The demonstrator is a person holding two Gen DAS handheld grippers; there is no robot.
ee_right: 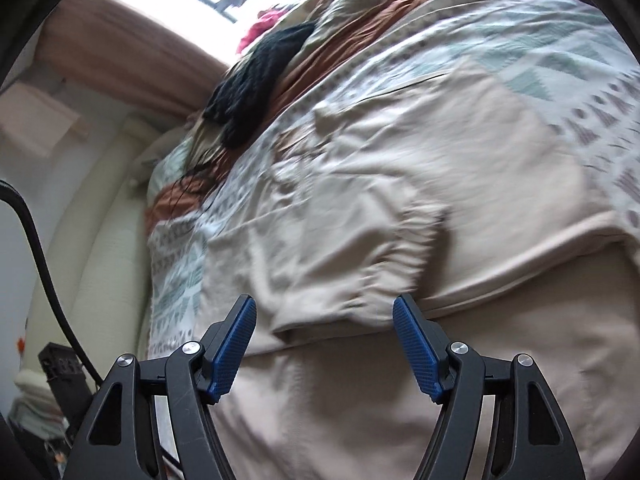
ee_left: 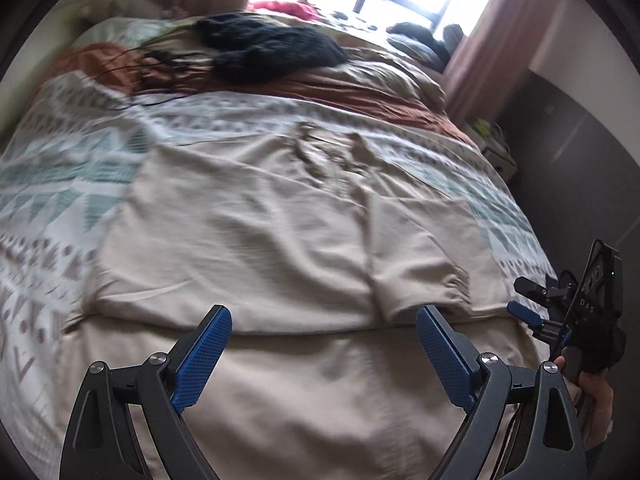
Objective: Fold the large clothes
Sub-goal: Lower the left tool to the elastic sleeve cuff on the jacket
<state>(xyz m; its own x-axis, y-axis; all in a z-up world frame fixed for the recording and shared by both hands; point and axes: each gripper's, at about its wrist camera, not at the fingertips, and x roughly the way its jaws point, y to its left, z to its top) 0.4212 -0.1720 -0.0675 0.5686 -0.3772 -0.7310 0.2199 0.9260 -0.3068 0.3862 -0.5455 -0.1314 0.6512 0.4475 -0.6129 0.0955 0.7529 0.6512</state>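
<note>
A large beige garment (ee_left: 248, 216) lies spread on the patterned bedspread (ee_left: 60, 184), its near part doubled over along a fold line. A sleeve with a gathered cuff (ee_left: 452, 280) lies on top near that fold. My left gripper (ee_left: 324, 314) hovers open over the fold, nothing between its blue pads (ee_left: 200, 356). At the bed's right edge my right gripper (ee_left: 522, 298) is held by a hand (ee_left: 596, 392). In the right wrist view that gripper (ee_right: 325, 304) stands open just short of the cuff (ee_right: 360, 264) of the beige garment (ee_right: 440, 184), pads clear of the cloth.
A black knitted garment (ee_left: 272, 52) and a rust-brown sheet (ee_left: 360, 92) lie further up the bed, with red clothes (ee_left: 292, 8) by the bright window. A pink curtain (ee_left: 480, 40) and dark cabinet (ee_left: 580, 140) stand right of the bed. A black cable (ee_right: 36, 240) hangs nearby.
</note>
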